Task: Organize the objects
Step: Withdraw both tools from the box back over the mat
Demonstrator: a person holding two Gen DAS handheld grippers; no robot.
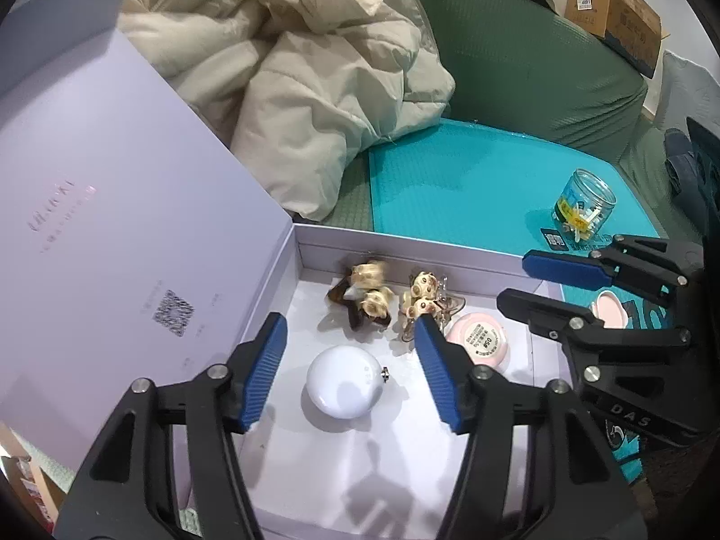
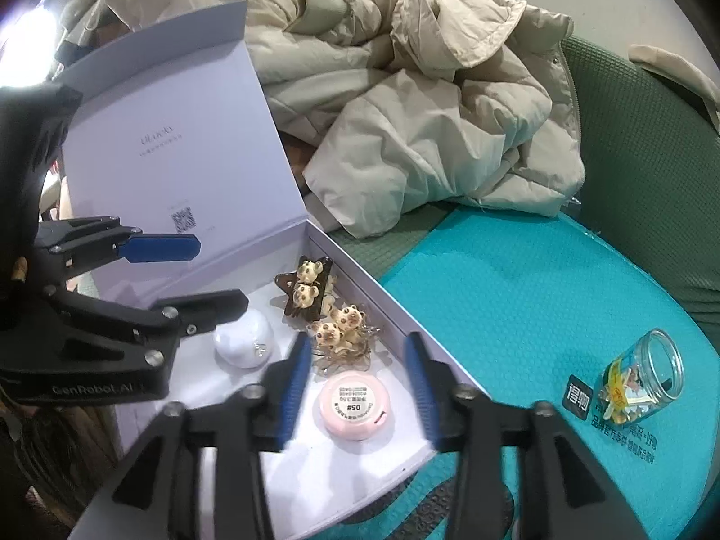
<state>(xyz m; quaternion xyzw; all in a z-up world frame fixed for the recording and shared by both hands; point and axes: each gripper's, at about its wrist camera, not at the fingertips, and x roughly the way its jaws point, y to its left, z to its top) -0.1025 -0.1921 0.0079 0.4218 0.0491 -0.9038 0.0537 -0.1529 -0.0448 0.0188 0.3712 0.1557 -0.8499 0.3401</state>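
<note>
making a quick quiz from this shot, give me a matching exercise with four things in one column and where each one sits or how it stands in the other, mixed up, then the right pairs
Things:
1. round white glossy case
2. round pink compact with a printed label
3. clear plastic jar with a blue label
4. pale lilac box lid with a QR code

Places or states:
A. lying on its side on the teal padded mat
B. standing open, raised behind the box
C. on the box floor below the left gripper
D. on the box floor below the right gripper

Pairs: 1-C, 2-D, 3-A, 4-B
</note>
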